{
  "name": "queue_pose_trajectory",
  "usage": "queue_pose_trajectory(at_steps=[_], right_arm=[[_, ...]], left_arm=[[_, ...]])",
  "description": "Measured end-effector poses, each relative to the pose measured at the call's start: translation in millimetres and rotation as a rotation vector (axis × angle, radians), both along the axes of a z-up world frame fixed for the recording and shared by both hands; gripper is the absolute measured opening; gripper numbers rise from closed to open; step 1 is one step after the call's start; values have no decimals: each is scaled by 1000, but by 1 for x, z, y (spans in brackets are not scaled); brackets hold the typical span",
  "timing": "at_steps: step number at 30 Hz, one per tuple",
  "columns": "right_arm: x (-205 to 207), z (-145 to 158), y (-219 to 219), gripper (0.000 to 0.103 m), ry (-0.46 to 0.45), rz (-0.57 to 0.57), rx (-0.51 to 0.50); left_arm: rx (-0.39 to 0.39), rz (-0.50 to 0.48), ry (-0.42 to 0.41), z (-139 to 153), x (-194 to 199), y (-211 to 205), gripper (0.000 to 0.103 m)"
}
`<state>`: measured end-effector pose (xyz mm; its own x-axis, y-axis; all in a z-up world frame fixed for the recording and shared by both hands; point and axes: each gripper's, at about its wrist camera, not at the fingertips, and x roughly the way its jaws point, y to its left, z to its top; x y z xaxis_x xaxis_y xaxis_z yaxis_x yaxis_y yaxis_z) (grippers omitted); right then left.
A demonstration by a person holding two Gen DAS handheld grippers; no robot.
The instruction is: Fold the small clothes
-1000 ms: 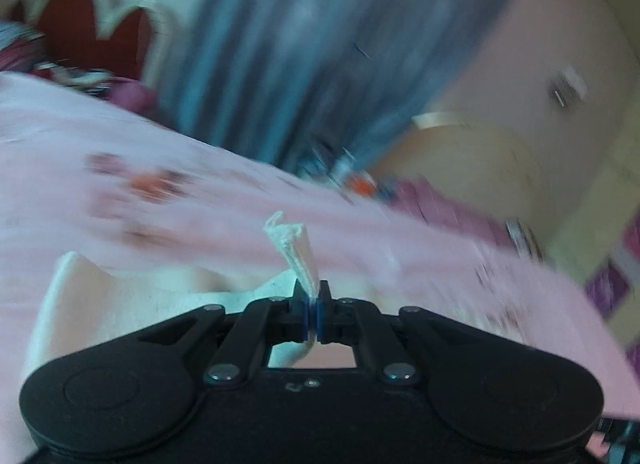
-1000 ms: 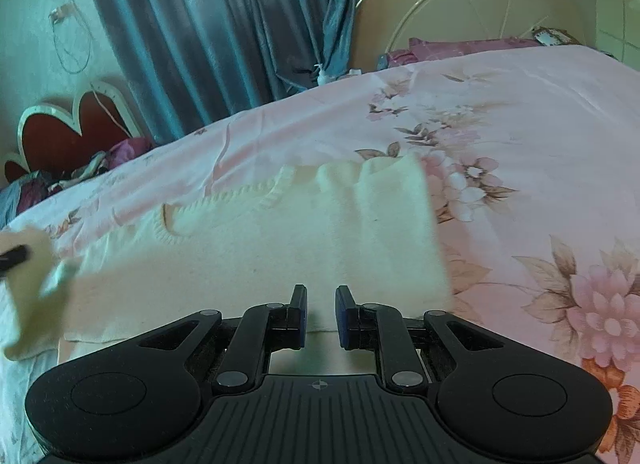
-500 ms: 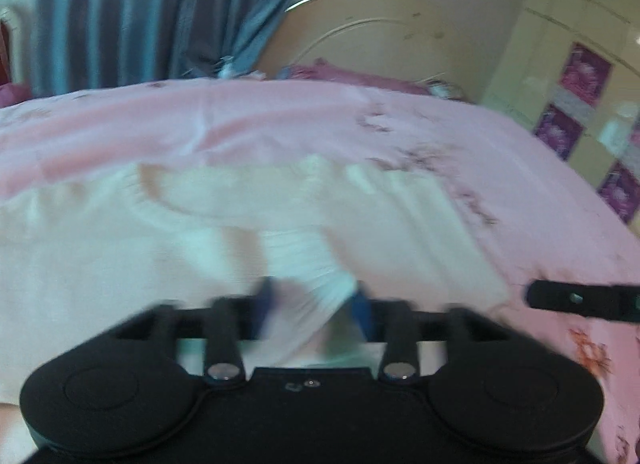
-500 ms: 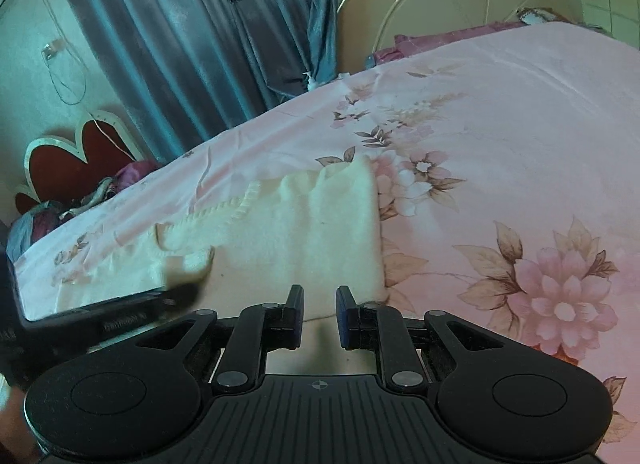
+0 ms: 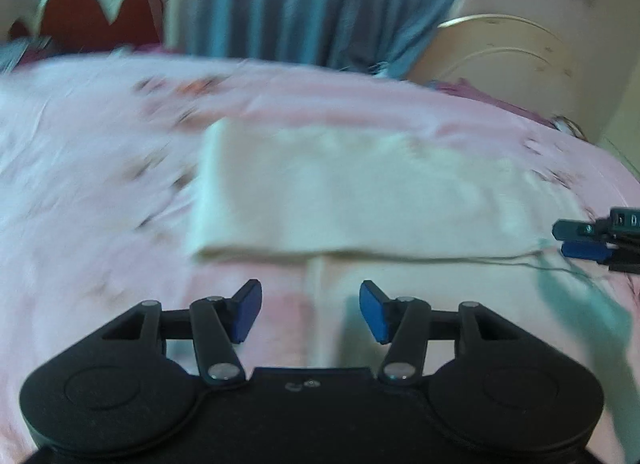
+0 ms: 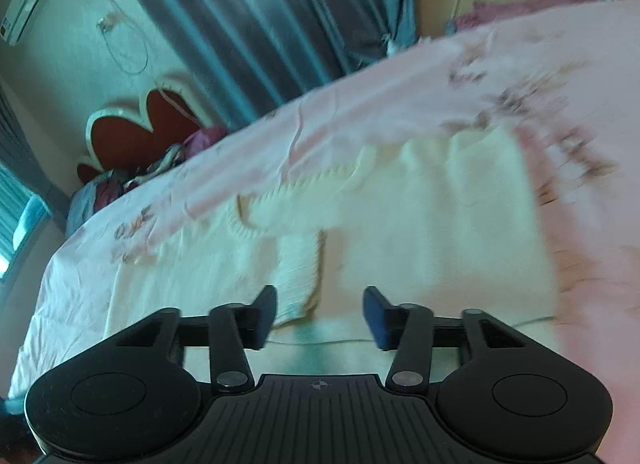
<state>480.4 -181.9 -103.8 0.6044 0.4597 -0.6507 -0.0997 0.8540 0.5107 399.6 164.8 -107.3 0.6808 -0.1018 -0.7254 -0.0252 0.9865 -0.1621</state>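
Note:
A cream knit sweater (image 5: 360, 192) lies flat on the pink floral bed sheet (image 5: 80, 192), with a folded layer across its top. My left gripper (image 5: 311, 312) hovers just above the sweater's near edge. Its jaws are apart and closing a little, with nothing pinched between them. My right gripper (image 5: 588, 240) shows at the right edge by the sweater's corner. In the right wrist view the sweater (image 6: 420, 232) has a ribbed cuff (image 6: 300, 272) folded over its body. There my right gripper (image 6: 320, 318) is opening above the hem and grips no cloth.
A blue-grey curtain (image 6: 260, 24) hangs behind the bed. A red heart-shaped headboard (image 6: 140, 124) stands at the far left with bundled clothes (image 6: 120, 184) below it. A cream rounded headboard (image 5: 500, 48) is at the back right. Bare sheet (image 6: 592, 264) lies right of the sweater.
My left gripper held a cream sleeve shut a second ago; it has let go, opened and swung back left. The sleeve now lies on the sweater. My right gripper's jaws have widened.

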Motion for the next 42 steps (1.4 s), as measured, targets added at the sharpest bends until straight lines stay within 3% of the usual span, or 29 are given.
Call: queue_pose_trajectory(at_steps=[3,4,5,8,11,13,16,21,42], right_arm=[[13,-7,12,45,19,7,-4],[16,-6,14,41,16,13,-12],[20,-6,19,23,18,28,-24],[27,-5,28,6,17,62,-60],[23,10,32,4,-55,87,-115],[13,29,21,4,-142,39,-125],[0,49,-13,4,-219,-103,-164],[-3,26,-52,4,-115,-136,-199],[-22,13,-77,4,-88,-177,-213]], left_arm=[[-66,34,7,-7,10,13,49],[-71,40,5,-9,14,14,49],[-73,45,0,-9,18,14,49],[-52,44,-7,-10,27,13,46],[35,19,-30,-13,27,2,47],[59,12,-38,-14,25,-2,46],[38,-3,-40,-12,25,1,32],[32,-62,-32,-13,30,-3,16],[22,-114,0,-10,31,1,12]])
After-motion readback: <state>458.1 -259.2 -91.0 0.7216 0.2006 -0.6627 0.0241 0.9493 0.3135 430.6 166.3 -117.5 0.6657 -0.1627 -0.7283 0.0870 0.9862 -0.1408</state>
